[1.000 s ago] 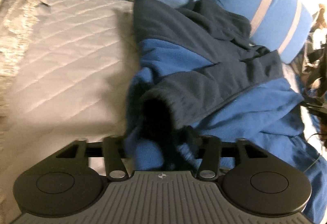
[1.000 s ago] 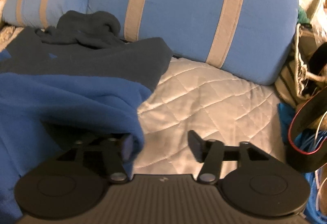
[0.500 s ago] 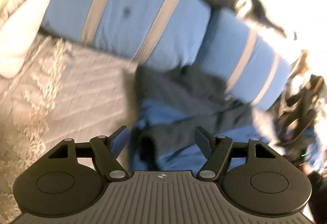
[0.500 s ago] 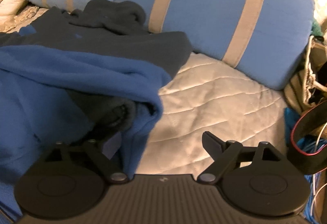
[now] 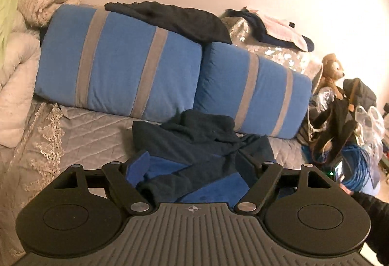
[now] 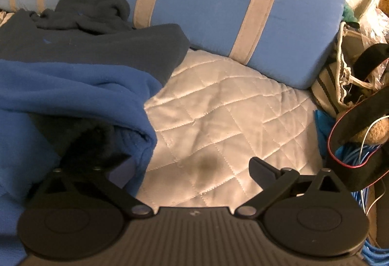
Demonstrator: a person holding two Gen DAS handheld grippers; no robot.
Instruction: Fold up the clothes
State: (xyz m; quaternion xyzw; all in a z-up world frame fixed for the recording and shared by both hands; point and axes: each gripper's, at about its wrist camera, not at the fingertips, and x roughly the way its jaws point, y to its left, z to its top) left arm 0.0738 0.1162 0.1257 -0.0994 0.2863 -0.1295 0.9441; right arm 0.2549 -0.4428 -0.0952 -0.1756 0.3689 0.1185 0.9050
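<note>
Ahead of the left gripper (image 5: 192, 166): one fleece top (image 5: 194, 156), navy across the upper part and hood, bright blue below, lying rumpled on the quilted bedspread (image 5: 80, 134) with a sleeve folded across the front. Seen past the right gripper (image 6: 192, 168) too, where the fleece top (image 6: 73, 81) fills the space to the left and a blue fold with a dark cuff droops just beside the left finger.

Beyond the garment, away from both tools: two blue pillows with grey stripes, one (image 5: 119, 66) further left, one (image 5: 252, 91) further right. One dark garment (image 5: 175, 18) draped over the top of the left pillow. One brown soft toy (image 5: 331, 71) off to the far right, above a coil of blue cable (image 5: 359, 168).

Left gripper: jaws spread wide, just been opening, nothing pinched; fleece visible in the gap but lying on the bed below, apart from the pads.

Right gripper: jaws spread to their widest, just been opening, bare bedspread (image 6: 218, 105) between them. Right finger (image 6: 262, 168) clear of everything; left finger half hidden under the drooping blue fold, possibly brushing it, hard to tell in the shadow.
</note>
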